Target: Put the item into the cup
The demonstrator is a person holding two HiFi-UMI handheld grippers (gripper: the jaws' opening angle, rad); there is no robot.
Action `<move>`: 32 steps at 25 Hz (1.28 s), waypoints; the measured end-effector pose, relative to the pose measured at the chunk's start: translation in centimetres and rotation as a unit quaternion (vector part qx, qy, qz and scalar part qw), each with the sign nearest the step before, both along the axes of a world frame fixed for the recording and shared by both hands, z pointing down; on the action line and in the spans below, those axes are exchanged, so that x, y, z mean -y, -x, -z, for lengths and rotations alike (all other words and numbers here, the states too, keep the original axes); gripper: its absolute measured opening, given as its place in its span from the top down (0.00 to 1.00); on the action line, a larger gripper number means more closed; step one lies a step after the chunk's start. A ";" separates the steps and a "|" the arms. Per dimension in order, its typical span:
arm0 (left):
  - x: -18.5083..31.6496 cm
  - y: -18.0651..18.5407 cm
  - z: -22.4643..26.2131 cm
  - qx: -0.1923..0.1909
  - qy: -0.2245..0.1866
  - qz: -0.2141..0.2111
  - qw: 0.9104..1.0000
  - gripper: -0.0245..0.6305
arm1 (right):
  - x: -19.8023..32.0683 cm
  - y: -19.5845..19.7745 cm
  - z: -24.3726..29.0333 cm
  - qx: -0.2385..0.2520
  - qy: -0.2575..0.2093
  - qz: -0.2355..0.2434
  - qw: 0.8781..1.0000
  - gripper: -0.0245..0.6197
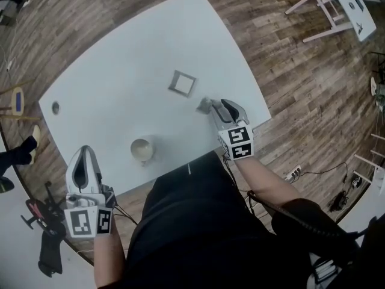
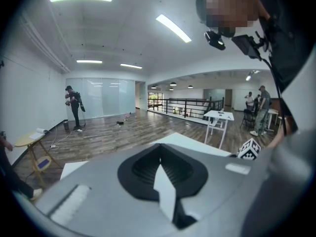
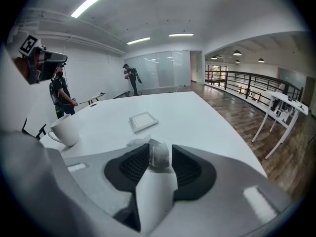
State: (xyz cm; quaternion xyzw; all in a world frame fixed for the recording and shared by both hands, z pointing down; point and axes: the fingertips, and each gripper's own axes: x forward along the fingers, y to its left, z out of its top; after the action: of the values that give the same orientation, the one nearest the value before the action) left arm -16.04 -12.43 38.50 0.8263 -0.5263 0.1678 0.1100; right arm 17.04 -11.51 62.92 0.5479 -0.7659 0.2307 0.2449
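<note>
Hanging over the near corner of the white worktop [image 1: 120,71], close to the person's body, the left claw [image 1: 86,152] has its jaws pressed together with nothing between them. Its own view looks out past the shut pads at the room rather than at the task's things.

Just beyond it, near the worktop's front edge, stands a white cup [image 1: 142,150] with a handle, upright and with its mouth open.

Further right, the right claw [image 1: 212,106] points down at the worktop with its jaws spread wide. Between them sits the item [image 3: 159,156], a small lump in clear, crinkled wrapping. It rests on the worktop, close against one pad and apart from the other, so the pads are not pressing on it. It is well apart from the cup.

A little past the right claw lies a small square white tray [image 1: 182,83], flat on the worktop.

Beyond the worktop runs a wooden plank floor [image 1: 289,59], and a second white table [image 1: 352,8] on thin legs stands at the far right.
</note>
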 end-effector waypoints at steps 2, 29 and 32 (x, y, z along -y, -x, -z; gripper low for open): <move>-0.1 0.0 0.0 0.000 0.000 0.001 1.000 0.96 | 0.1 0.1 0.0 0.000 0.001 0.001 1.000 0.74; -1.1 0.1 1.2 -0.003 -0.024 -0.005 1.000 0.96 | 0.0 -1.3 1.3 -0.011 -0.017 -0.022 1.000 0.92; -1.5 0.5 1.4 -0.005 -0.029 -0.005 1.000 0.96 | -0.1 -1.2 1.6 -0.012 -0.022 -0.025 0.999 0.92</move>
State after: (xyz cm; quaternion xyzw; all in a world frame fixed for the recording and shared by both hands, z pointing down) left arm -16.57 -10.98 37.12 0.8324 -0.5266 0.1490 0.0874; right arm 18.22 -11.39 61.28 0.5754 -0.7536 0.2128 0.2360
